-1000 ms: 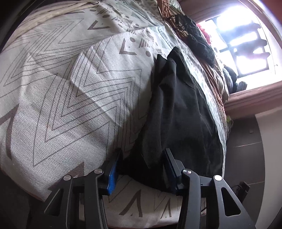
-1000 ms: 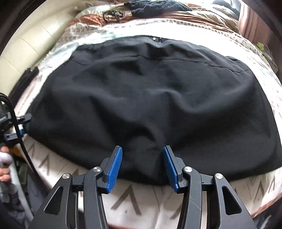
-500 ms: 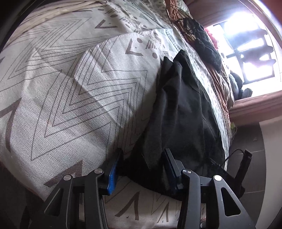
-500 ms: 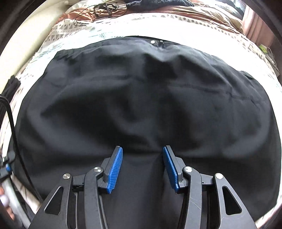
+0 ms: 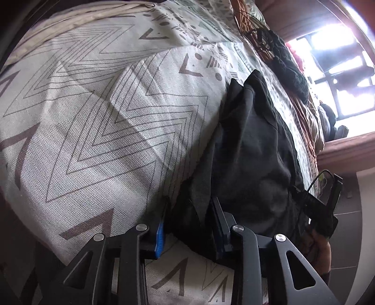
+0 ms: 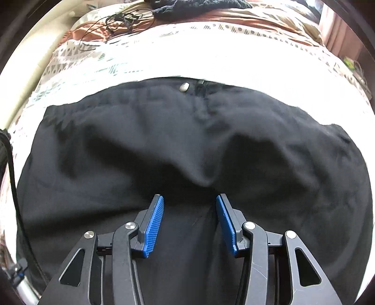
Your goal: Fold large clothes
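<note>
A black garment (image 6: 187, 145) lies spread flat on the patterned bedspread (image 5: 105, 122); its waistband button (image 6: 184, 87) is at the far edge. My right gripper (image 6: 188, 199) stands open low over the middle of the cloth, just short of a raised wrinkle, with nothing pinched between its blue pads (image 6: 153, 225). In the left wrist view the garment (image 5: 253, 145) is seen from its side edge. My left gripper (image 5: 189, 206) has the near corner of the black cloth between its fingers, and its jaws are closing on it.
A dark knitted item (image 6: 199, 7) and tangled cables (image 6: 117, 20) lie on a brown blanket at the far side of the bed. A bright window (image 5: 332, 54) is at the right. A hand (image 5: 322, 248) with a black device shows at the bed's near edge.
The right gripper has travelled from the garment's near hem in over the cloth toward the waistband. The left gripper's jaws have narrowed around the garment's corner.
</note>
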A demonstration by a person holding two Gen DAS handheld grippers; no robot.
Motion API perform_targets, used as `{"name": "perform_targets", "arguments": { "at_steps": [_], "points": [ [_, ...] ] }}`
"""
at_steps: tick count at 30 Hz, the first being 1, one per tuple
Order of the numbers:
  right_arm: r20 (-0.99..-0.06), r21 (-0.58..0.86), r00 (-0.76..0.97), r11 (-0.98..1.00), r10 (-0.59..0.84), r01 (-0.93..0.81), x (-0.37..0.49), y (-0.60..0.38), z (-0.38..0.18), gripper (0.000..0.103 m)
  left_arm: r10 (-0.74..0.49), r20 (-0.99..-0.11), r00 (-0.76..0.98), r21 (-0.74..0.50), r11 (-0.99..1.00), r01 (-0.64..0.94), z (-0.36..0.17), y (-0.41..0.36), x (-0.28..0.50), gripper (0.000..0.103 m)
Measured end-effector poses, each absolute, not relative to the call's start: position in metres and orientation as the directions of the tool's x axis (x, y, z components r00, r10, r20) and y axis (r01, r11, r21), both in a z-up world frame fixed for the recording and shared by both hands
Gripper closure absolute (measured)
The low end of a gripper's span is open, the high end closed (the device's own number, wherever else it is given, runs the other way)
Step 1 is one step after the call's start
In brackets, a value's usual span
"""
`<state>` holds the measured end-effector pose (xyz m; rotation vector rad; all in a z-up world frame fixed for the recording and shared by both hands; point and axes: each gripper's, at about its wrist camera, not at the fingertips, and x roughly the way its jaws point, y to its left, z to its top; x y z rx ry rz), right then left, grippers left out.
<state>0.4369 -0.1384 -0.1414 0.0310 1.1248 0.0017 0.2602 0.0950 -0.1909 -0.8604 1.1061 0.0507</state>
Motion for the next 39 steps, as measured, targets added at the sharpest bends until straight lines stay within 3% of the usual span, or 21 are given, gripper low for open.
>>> {"name": "perform_targets", "arguments": {
  "at_steps": [14,16,19,25,39],
  "points": [
    [-0.894,0.050,0.446,0.999,0.048,-0.007,0.517,-0.147,-0.143,0.057,-0.404,-0.790,0.462,-0.602,0.656,-0.455,-0.191,0.098,0.264,0.067],
    [-0.899,0.093,0.432,0.996,0.078,0.015,0.526,-0.153,-0.138,0.067,-0.405,-0.790,0.461,-0.603,0.654,-0.458,-0.191,0.098,0.265,0.066],
    [-0.879,0.161,0.460,0.986,0.123,0.044,0.506,-0.171,-0.120,0.070,-0.418,-0.776,0.472,-0.620,0.642,-0.451,-0.191,0.096,0.267,0.061],
    [-0.842,0.256,0.500,0.966,0.201,0.042,0.454,-0.182,-0.095,0.070,-0.469,-0.730,0.496,-0.676,0.598,-0.430,-0.198,0.100,0.277,0.061],
    [-0.821,0.296,0.503,0.955,0.270,-0.030,0.339,-0.167,-0.099,0.070,-0.525,-0.665,0.531,-0.738,0.571,-0.360,-0.197,0.095,0.259,0.063]
  ]
}}
